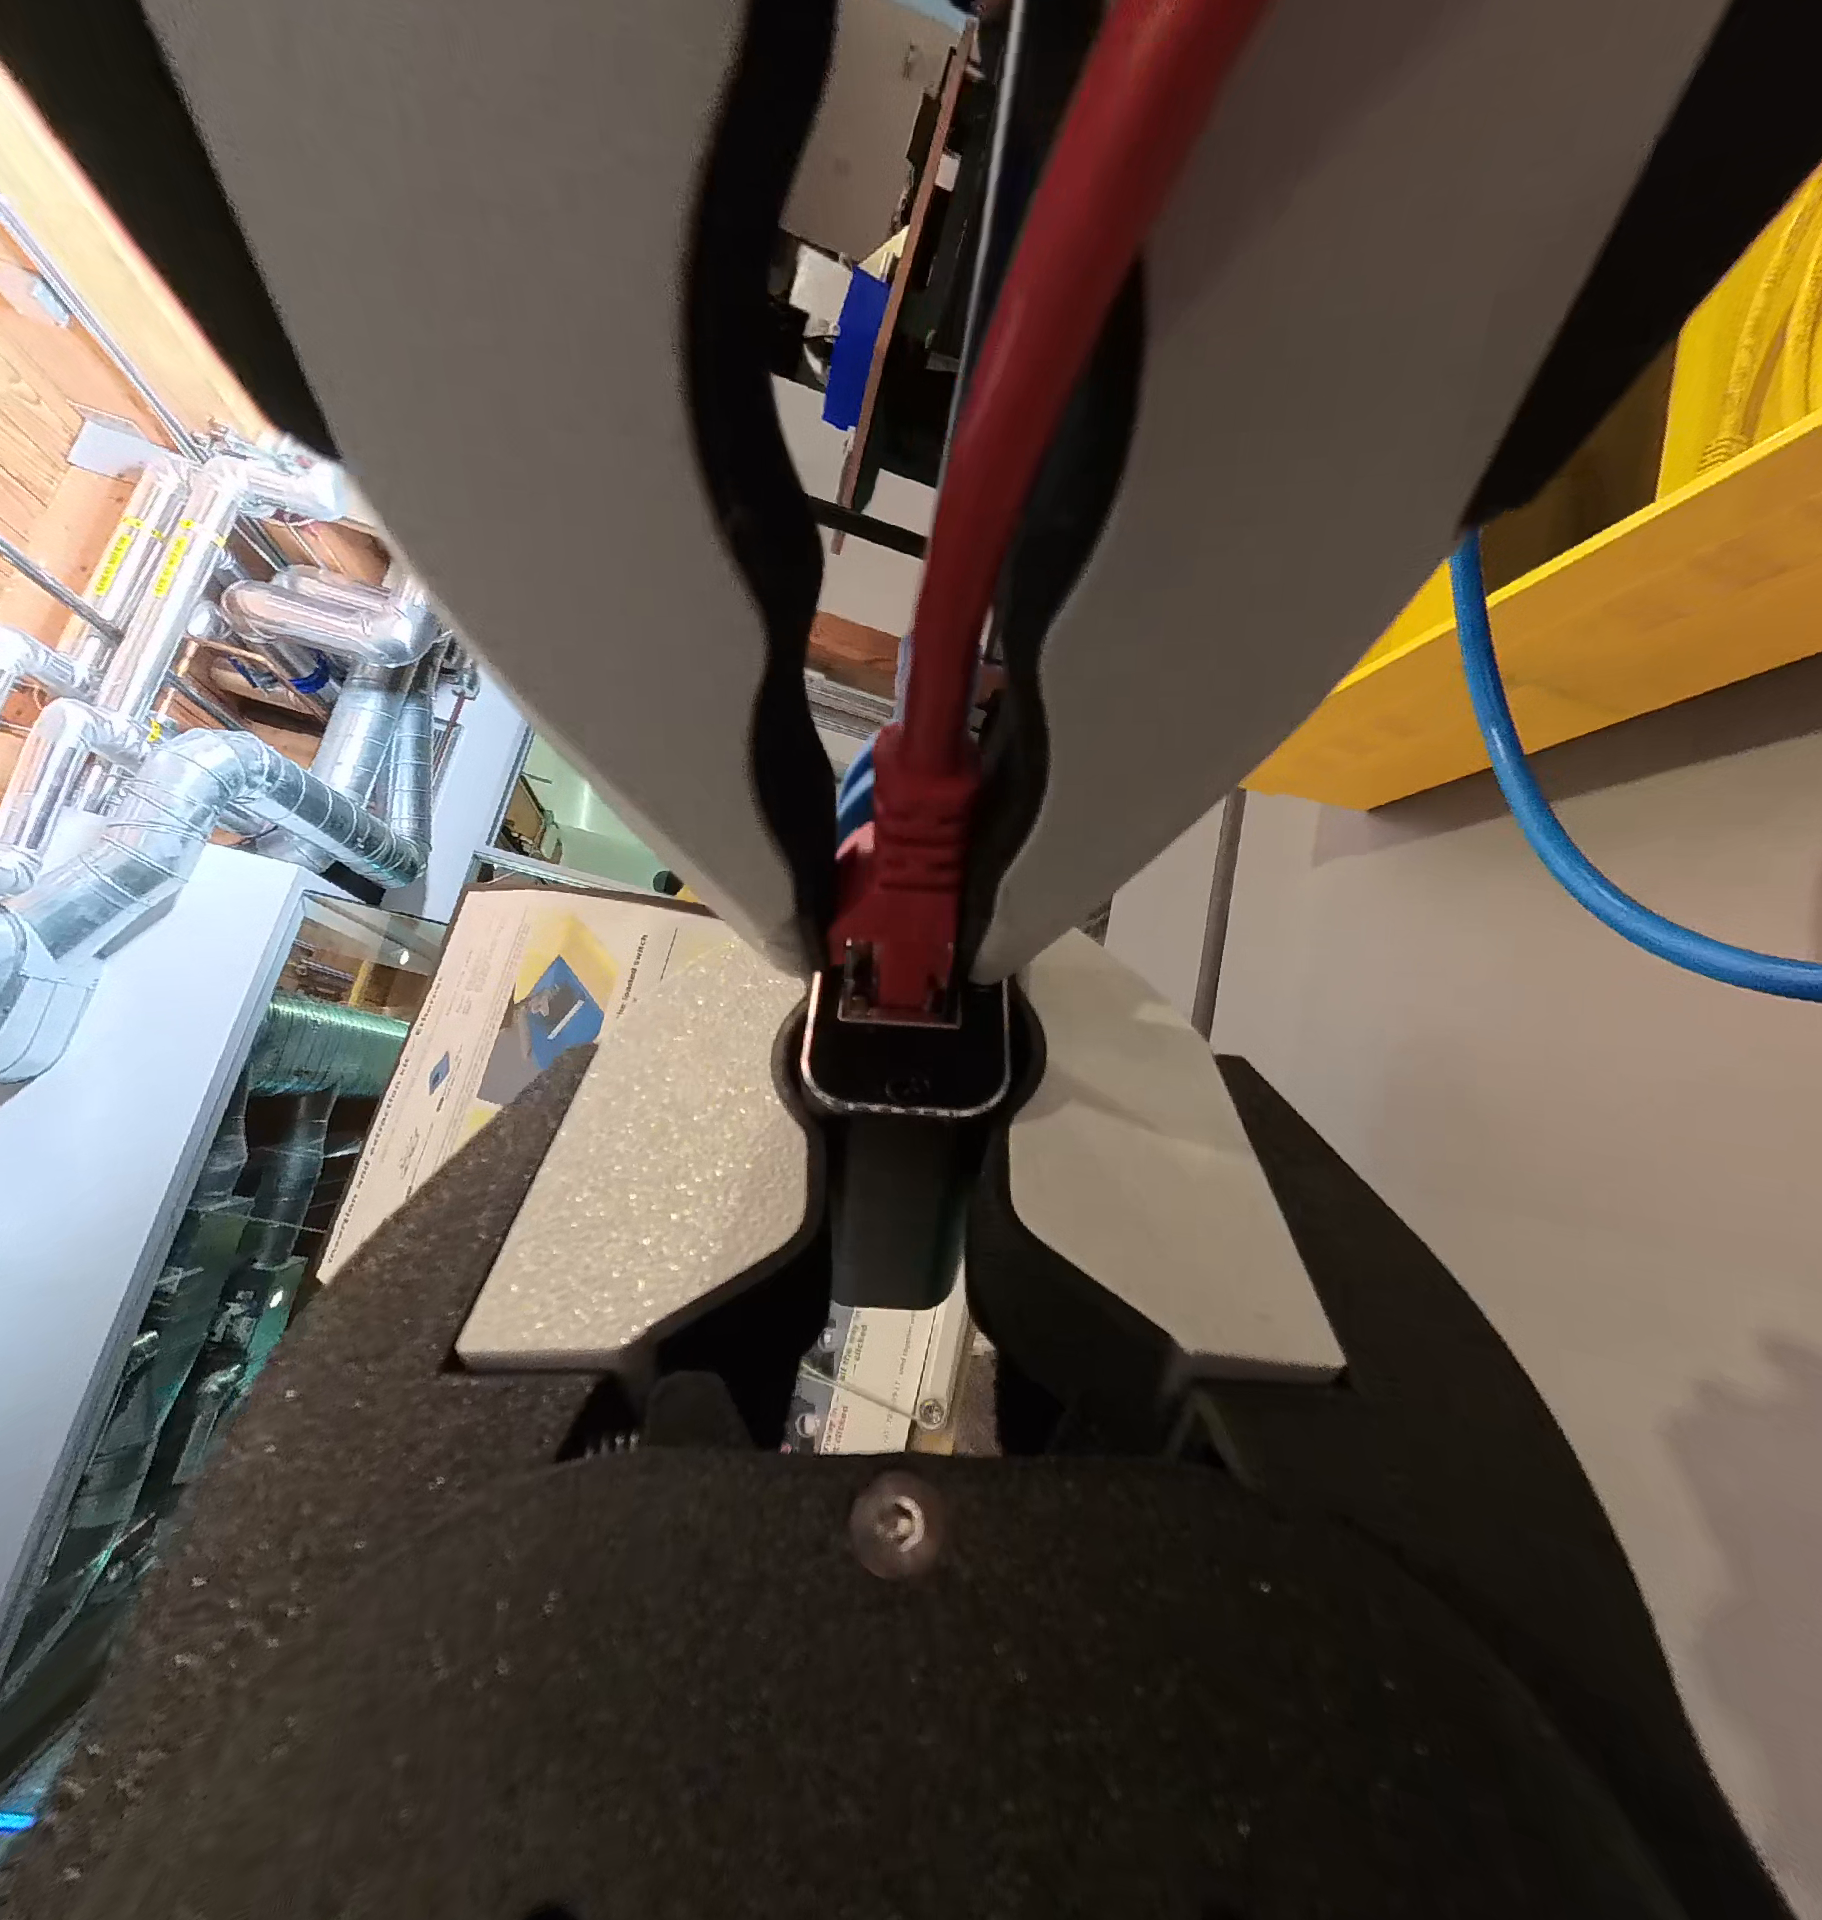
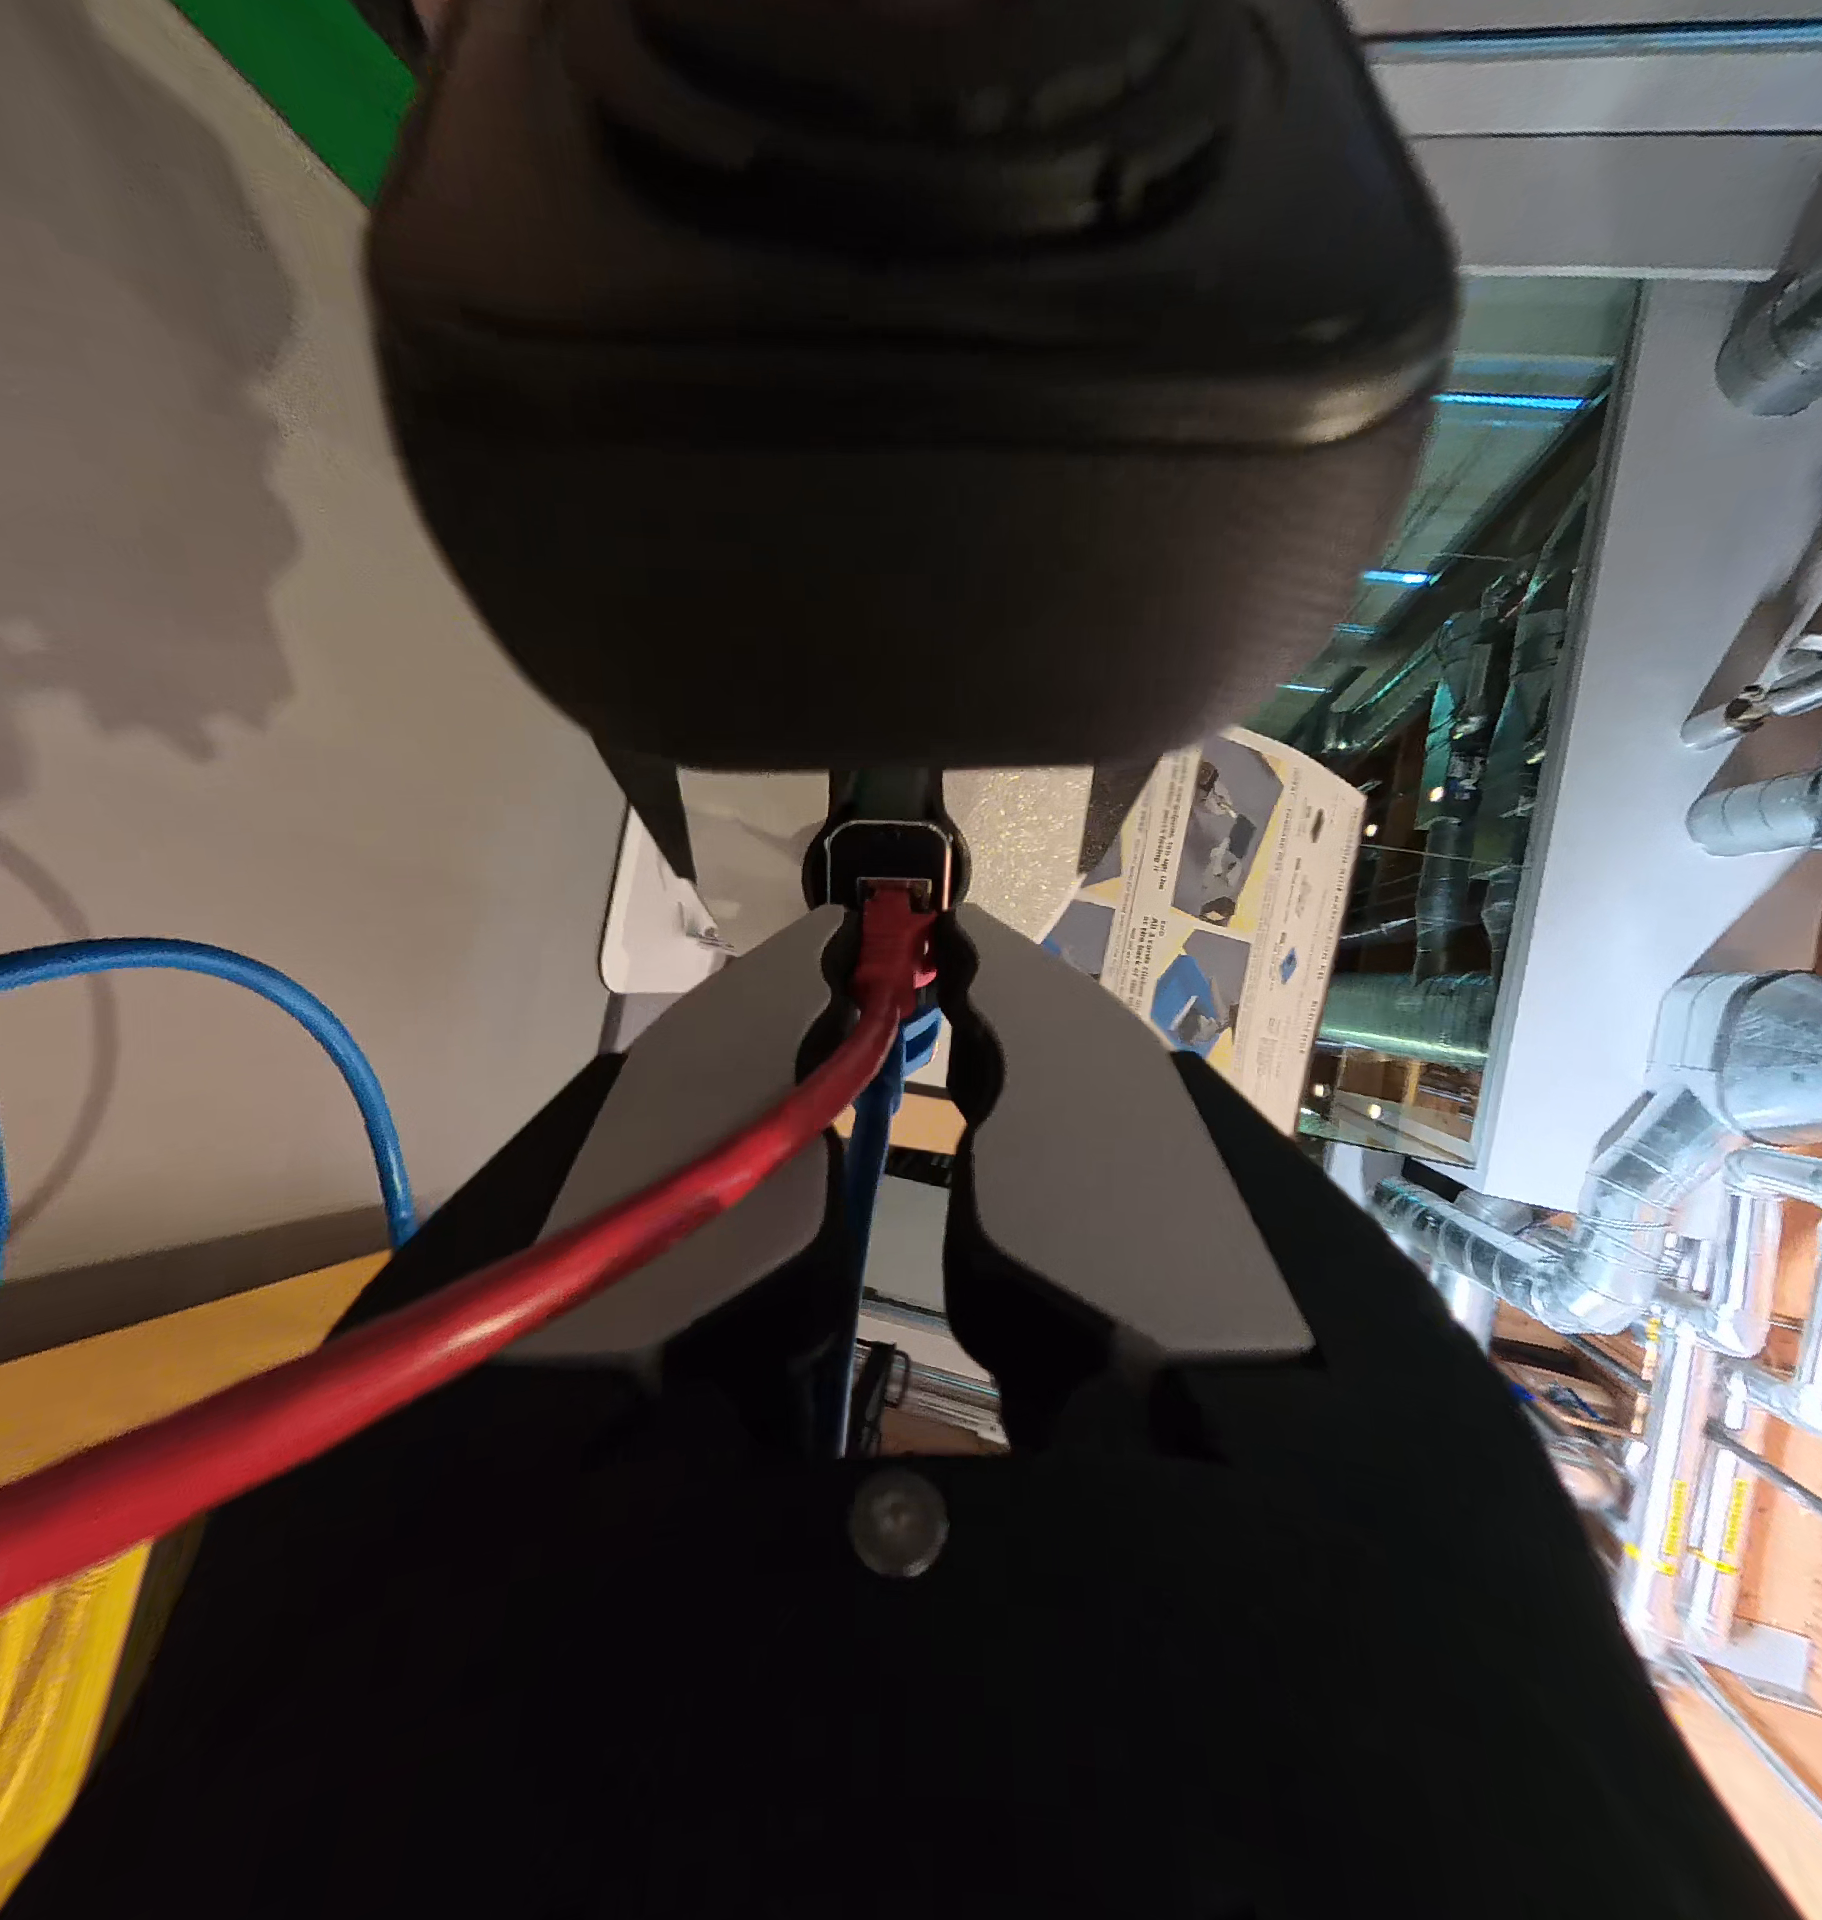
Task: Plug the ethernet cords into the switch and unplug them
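Two tools meet tip to tip: my left tool (image 1: 902,1049) clamps the black switch (image 1: 902,1081), my right tool (image 2: 891,956) clamps the red plug (image 2: 889,940) at twelve o'clock; no slack, port interior hidden.

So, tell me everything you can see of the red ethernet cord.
The red ethernet cord is a smooth, round, rubbery-looking cable ending in a ribbed red boot with a clear plug tip. The tip sits in the port of a small black switch, which the left gripper clamps. The right gripper closes its black pads on the boot. From there the cable runs back between the right fingers and out of view. A blue cord lies right behind it.
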{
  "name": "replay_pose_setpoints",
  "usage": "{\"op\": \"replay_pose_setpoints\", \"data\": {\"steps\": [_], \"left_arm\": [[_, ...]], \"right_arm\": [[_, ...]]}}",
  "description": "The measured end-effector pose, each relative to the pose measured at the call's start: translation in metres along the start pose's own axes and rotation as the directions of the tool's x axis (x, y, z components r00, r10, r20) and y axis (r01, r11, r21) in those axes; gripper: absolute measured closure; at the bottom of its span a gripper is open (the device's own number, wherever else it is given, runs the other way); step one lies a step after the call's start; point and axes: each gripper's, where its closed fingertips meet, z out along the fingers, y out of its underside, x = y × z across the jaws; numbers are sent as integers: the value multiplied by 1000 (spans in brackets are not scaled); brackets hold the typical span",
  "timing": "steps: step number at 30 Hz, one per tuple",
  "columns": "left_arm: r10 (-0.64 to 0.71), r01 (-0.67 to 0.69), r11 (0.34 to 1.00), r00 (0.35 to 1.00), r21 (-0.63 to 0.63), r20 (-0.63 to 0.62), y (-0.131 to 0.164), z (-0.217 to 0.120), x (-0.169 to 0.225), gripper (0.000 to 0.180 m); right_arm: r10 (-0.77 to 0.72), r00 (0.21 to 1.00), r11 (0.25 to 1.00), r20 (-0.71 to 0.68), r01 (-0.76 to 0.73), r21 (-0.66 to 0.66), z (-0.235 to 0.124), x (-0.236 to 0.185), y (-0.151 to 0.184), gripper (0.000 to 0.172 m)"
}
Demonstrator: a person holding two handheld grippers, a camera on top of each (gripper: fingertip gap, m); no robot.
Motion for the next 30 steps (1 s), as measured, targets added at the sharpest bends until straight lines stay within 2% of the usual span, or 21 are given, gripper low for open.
{"op": "replay_pose_setpoints", "data": {"steps": [4, 7, 13, 18, 26, 30], "left_arm": [[-5, 3, 1000, 997, 30, 72, -3, 0, -7, 154], [11, -16, 999, 989, 38, 146, -5, 2, -12, 145], [55, -57, 998, 977, 1, 207, 6, 2, -18, 151], [67, -64, 997, 989, -30, 130, 17, 4, -13, 151], [38, -37, 999, 999, -27, 38, 21, 13, 5, 150], [25, -25, 999, 1000, -23, -11, 24, 19, 17, 151]], "right_arm": [[16, 999, 1000, -28, -16, -11, 0, 3, 0, 158], [47, 999, 999, -25, -48, -15, 1, 3, 1, 158], [95, 995, 995, -7, -95, -24, 9, 3, 1, 158], [67, 997, 997, 44, -65, -44, 18, -2, 1, 159], [161, 971, 987, 178, -156, -39, 21, -15, 9, 158], [140, 965, 989, 220, -126, -77, 24, -26, 16, 158]]}}
